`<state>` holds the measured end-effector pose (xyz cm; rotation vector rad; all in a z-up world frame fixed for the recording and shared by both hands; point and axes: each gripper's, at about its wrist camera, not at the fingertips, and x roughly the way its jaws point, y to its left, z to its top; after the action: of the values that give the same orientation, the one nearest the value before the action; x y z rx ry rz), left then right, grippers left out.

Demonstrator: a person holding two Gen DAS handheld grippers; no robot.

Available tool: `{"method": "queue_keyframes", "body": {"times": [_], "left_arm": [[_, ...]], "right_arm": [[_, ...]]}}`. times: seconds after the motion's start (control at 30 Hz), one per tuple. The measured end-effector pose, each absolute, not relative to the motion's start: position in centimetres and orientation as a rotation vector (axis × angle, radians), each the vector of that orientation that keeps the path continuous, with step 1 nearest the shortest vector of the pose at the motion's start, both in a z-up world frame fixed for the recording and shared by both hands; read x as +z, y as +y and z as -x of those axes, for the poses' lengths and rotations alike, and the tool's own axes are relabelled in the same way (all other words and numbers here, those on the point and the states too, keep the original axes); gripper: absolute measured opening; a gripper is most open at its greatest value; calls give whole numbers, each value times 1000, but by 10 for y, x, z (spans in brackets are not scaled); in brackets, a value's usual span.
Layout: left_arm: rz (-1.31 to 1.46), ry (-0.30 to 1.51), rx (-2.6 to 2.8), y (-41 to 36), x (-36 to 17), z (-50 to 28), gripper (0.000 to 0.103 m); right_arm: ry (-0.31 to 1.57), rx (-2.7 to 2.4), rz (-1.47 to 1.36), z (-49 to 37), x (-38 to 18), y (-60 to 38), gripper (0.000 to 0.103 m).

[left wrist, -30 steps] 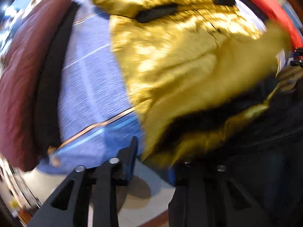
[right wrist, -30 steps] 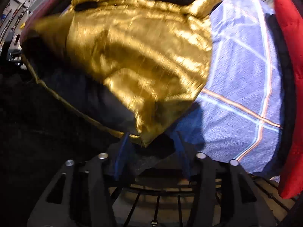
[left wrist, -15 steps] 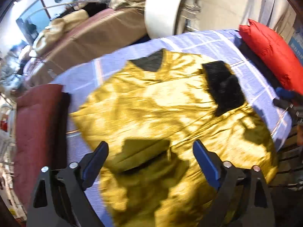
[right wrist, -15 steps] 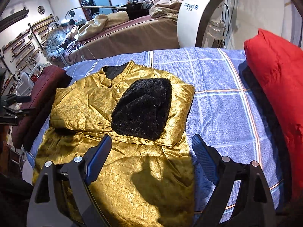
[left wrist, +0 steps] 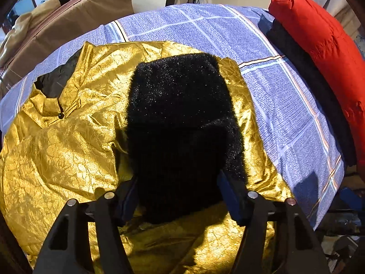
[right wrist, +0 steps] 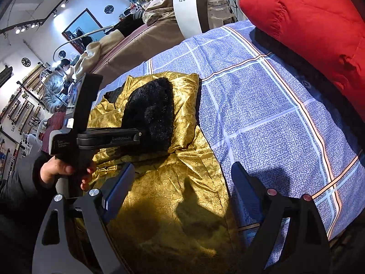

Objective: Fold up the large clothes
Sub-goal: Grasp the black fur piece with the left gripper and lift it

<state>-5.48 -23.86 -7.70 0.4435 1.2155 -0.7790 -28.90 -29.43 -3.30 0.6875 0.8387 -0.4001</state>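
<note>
Fur cuff lies between the closing left gripper jaws, on the gold coat; right gripper gapes wide, empty.

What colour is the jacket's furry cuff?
Black, on the gold jacket; the furry cuff shows best in the left wrist view.

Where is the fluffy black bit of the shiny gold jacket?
The fluffy black cuff lies on top of the gold jacket, on its side nearer the red pillow, between the left gripper's closing jaws.
</note>
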Motion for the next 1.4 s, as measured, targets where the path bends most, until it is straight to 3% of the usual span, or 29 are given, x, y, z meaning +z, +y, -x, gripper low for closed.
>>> {"method": "queue_keyframes", "body": {"times": [0.03,0.07,0.17,0.23,0.27,0.33,0.4,0.5,0.63,0.77,1.03,1.27,1.4], "left_arm": [[-388,1210,-817,-235,-72,56,88],[-358,1209,-846,-235,-70,56,97],[-433,1228,-830,-246,-80,58,94],[-501,1256,-814,-257,-100,52,69],[-496,1276,-818,-259,-105,49,65],[-478,1274,-806,-259,-107,45,43],[-451,1295,-794,-258,-104,39,32],[-367,1311,-794,-246,-96,30,24],[-224,1250,-767,-209,-60,12,21],[-72,1151,-661,-131,-9,-22,21],[88,868,-305,99,101,-78,21],[182,834,57,269,85,-95,21],[264,894,182,341,60,-100,22]], "right_arm": [[838,-396,-694,290,-34,-294,86],[833,-390,-702,291,-36,-294,86],[832,-378,-715,291,-41,-294,86],[834,-376,-712,289,-43,-292,86],[833,-373,-710,287,-43,-293,86],[833,-376,-697,286,-44,-291,86],[839,-377,-679,284,-42,-289,86],[842,-365,-654,277,-39,-286,86],[867,-330,-574,254,-34,-273,86],[901,-245,-497,217,-31,-252,86],[944,-31,-212,117,-36,-159,86],[979,125,64,40,-55,-64,86],[1035,186,14,3,-64,-34,86]]}}
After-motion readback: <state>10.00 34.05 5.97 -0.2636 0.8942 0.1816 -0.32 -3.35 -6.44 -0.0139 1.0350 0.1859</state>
